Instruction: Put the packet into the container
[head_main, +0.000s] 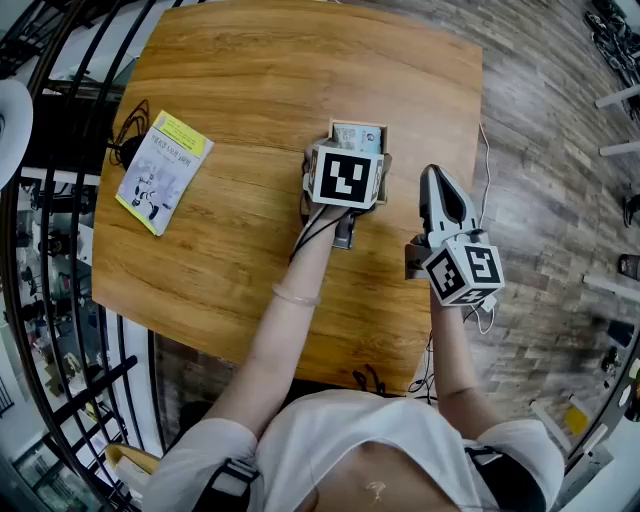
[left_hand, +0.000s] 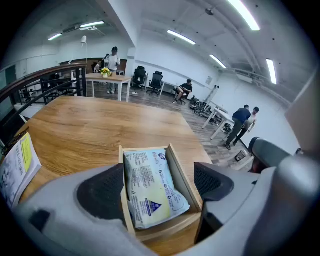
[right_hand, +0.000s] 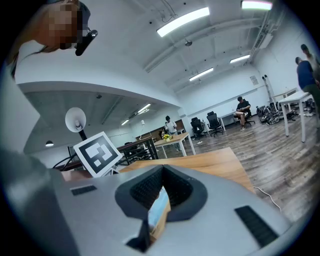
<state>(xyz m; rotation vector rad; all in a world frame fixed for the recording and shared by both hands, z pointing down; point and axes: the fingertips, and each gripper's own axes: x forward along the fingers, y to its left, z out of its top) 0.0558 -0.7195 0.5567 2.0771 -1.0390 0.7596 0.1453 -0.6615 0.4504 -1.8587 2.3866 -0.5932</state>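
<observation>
A white and blue packet (left_hand: 150, 187) lies inside the small open wooden container (left_hand: 183, 175) on the wooden table (head_main: 250, 80). My left gripper (left_hand: 157, 176) is open over it, pointing down. Its dark pads (left_hand: 102, 192) stand outside the container's two side walls and do not touch the packet. In the head view the left gripper's marker cube hides most of the container (head_main: 386, 140); only the far end of the packet (head_main: 357, 136) shows. My right gripper (head_main: 432, 174) is shut and holds nothing, to the right of the container near the table's right edge. Its own view shows its tips (right_hand: 162, 170) together.
A yellow and white booklet (head_main: 163, 171) lies on the table's left part. Black railing (head_main: 60, 300) runs along the left side. A white cable (head_main: 483, 160) hangs off the right edge over the wooden floor. Desks, chairs and people stand far off in the room.
</observation>
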